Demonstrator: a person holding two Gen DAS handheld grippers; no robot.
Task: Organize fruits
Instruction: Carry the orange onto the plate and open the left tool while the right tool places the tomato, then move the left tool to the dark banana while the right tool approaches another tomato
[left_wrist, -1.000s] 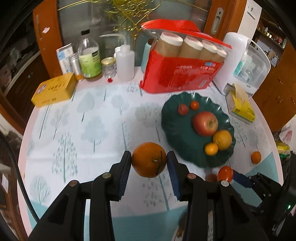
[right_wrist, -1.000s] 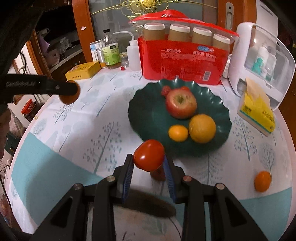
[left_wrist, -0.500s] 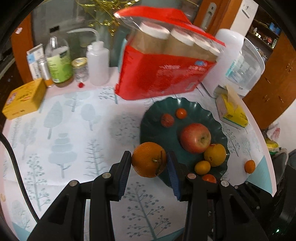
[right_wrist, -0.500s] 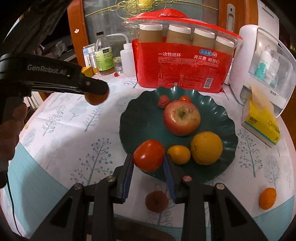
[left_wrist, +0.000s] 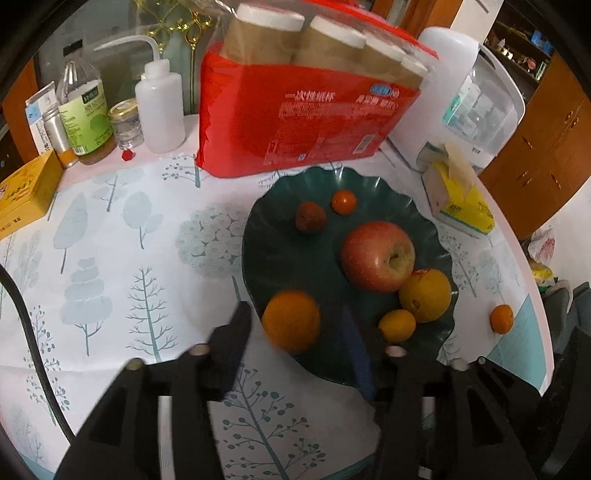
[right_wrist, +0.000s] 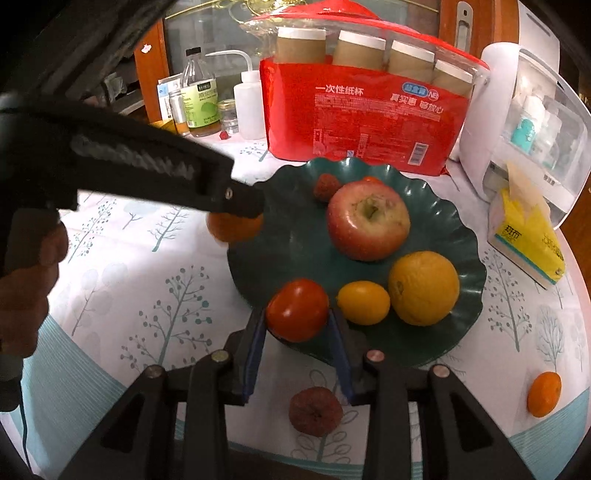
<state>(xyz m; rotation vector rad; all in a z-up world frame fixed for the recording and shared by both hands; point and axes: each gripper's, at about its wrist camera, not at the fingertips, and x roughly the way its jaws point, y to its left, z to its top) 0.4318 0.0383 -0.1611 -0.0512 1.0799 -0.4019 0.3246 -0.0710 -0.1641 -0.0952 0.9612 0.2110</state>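
Left wrist view: the left gripper (left_wrist: 293, 328) stands over the near left edge of the green plate (left_wrist: 273, 236), its jaws opening, with clear gaps on both sides of the orange (left_wrist: 291, 320) that sits between them at the plate's rim. On the plate lie an apple (left_wrist: 377, 255), a yellow orange (left_wrist: 425, 294), a small yellow citrus (left_wrist: 397, 325), a dark red berry (left_wrist: 310, 218) and a small red tomato (left_wrist: 343, 201). A mandarin (left_wrist: 501, 318) rests on the tablecloth (left_wrist: 122, 258) to the right of the plate. A red pack of paper cups (left_wrist: 306, 114) stands behind the plate.

Right wrist view: the right gripper (right_wrist: 297, 330) has its jaws opening around a tomato (right_wrist: 297, 309) at the plate's near rim; whether its pads touch the tomato cannot be told. A wrinkled dark red fruit (right_wrist: 315, 409) lies on the cloth below the fingers. A hand (right_wrist: 27, 280) at the left holds the other gripper.
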